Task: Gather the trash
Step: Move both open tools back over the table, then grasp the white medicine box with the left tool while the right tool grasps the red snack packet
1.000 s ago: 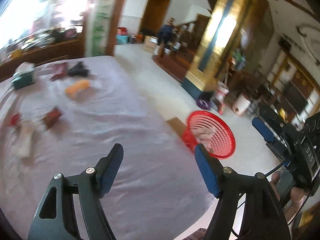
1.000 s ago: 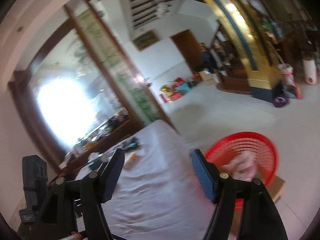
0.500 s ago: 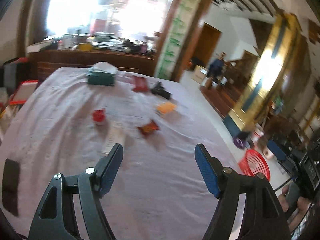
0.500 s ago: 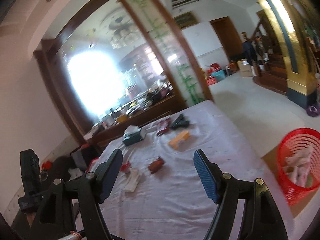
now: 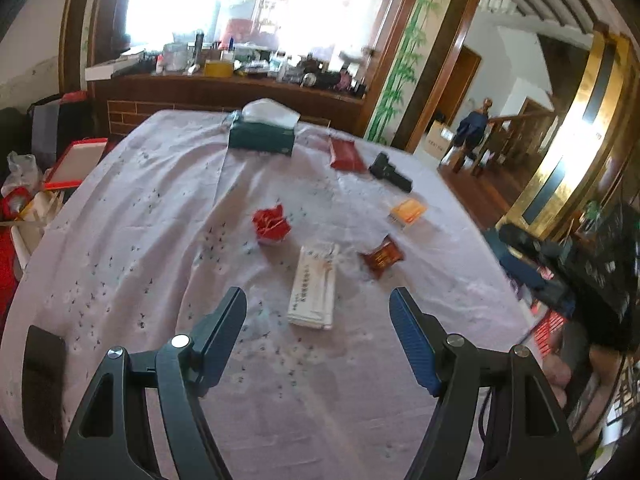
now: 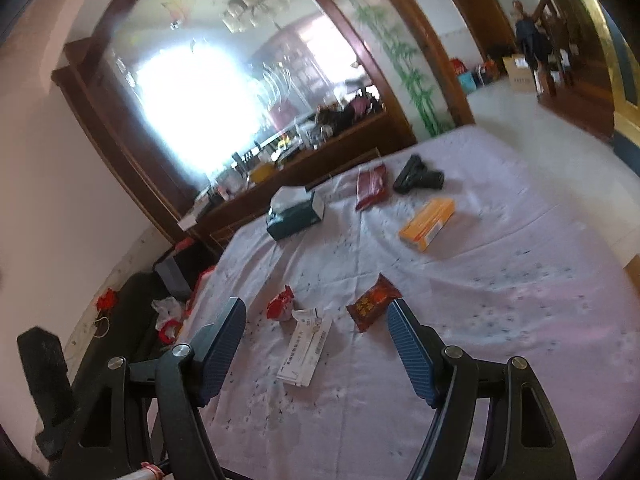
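both views have swung from the red basket back to the table (image 5: 168, 200), where our left claw (image 5: 316, 332) and right claw (image 6: 316, 336) hang wide open and empty. we should drop straight onto the white paper packet (image 5: 314, 286), lying flat between the crumpled red wrapper (image 5: 271, 222) and brown snack wrapper (image 5: 382, 257), and pinch across its narrow width.

Lilac tablecloth (image 5: 160, 208) speckled with small dark marks; crumpled red wrapper (image 5: 271, 222), white printed packet (image 5: 314, 286), dark red snack pouch (image 5: 382, 256), orange box (image 5: 408, 211), dark green tissue box (image 5: 262, 138).

On the table lie one tissue box (image 5: 262, 136), one orange box (image 5: 408, 211), one black tool (image 5: 390, 172) and four wrappers (image 5: 313, 286).
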Action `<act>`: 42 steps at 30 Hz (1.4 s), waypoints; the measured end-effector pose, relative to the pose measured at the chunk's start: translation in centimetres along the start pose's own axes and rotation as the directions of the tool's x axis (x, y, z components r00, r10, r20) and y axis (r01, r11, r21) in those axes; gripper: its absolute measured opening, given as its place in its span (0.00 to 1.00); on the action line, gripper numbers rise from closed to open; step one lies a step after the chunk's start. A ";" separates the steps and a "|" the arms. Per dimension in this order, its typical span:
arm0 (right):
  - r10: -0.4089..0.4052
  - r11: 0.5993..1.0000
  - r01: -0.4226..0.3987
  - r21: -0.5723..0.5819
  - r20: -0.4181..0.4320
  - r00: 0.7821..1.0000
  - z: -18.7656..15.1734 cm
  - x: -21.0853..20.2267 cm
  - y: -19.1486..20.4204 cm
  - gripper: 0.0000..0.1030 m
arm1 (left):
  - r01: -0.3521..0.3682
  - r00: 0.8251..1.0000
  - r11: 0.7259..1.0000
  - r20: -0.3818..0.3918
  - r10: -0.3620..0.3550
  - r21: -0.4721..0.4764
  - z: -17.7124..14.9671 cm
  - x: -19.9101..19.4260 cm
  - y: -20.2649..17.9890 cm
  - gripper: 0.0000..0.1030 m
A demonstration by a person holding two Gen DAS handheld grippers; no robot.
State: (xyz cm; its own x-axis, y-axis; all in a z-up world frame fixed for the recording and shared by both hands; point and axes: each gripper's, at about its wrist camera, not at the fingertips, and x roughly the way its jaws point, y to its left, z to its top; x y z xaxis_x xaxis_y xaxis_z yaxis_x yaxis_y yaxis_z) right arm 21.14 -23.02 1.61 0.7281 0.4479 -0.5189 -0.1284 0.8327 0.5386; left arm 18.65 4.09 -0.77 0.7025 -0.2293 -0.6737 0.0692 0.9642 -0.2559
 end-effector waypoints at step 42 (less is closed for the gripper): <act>0.080 0.989 -0.084 0.122 0.034 0.996 -3.8 2.6 -7.6 0.30 | -0.057 0.942 0.989 -0.322 0.098 0.133 -0.1 18.2 -1.7 0.69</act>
State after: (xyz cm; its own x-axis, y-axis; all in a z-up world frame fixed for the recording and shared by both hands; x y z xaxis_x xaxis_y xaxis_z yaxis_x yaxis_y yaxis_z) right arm 21.48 -26.95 -6.37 0.7377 0.5021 -0.4514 -0.1060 0.7464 0.6570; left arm 31.26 -1.73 -12.68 0.4401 -0.1646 -0.8827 0.1227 0.9849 -0.1224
